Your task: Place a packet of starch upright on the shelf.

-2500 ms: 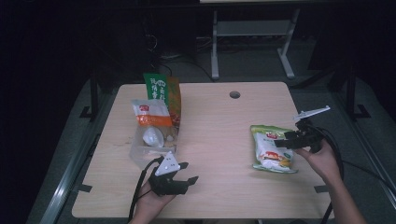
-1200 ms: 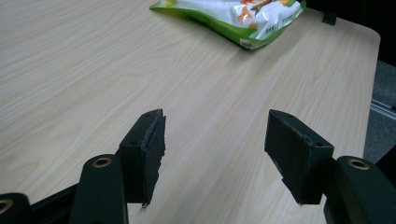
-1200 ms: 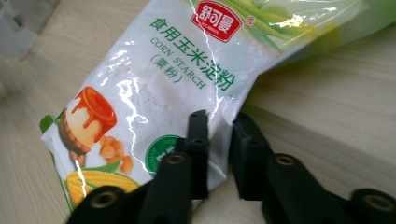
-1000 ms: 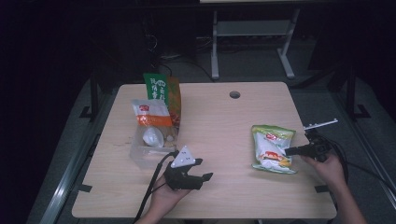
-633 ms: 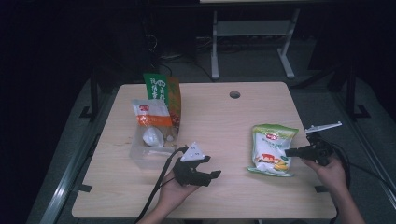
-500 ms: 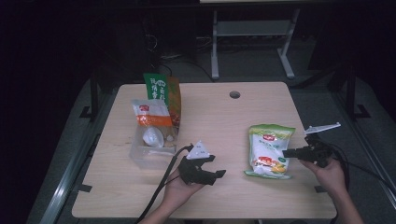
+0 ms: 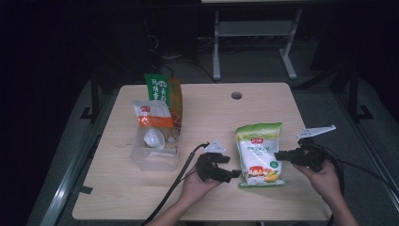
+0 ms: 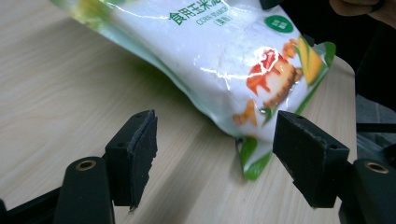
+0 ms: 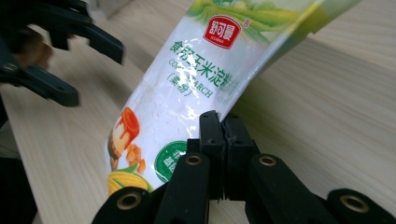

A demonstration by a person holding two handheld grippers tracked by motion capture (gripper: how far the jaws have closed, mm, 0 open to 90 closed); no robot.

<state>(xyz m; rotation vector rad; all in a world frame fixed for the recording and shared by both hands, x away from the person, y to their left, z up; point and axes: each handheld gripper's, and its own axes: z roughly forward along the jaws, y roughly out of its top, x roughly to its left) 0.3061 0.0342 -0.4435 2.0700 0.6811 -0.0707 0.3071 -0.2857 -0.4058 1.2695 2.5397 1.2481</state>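
A white and green corn starch bag (image 7: 258,153) is right of the table's middle, raised at an angle along its right edge. My right gripper (image 7: 278,154) is shut on that edge. In the right gripper view the jaws (image 9: 222,122) pinch the bag (image 9: 187,88) near its lower corner. My left gripper (image 7: 234,168) stands open just left of the bag's bottom end. In the left gripper view the open gripper (image 8: 215,135) has nothing between its pads, and the bag (image 8: 219,51) hangs just ahead above the wood.
A clear plastic tub (image 7: 155,157) with a white and orange packet (image 7: 151,115) and a small white pouch sits at the left. A green and orange bag (image 7: 162,92) stands behind it. A cable hole (image 7: 236,95) is at the back of the table (image 7: 211,113).
My right gripper has carried the bag leftward toward the table's middle and tipped it up. My left gripper has moved right from beside the tub to the bag's lower end.
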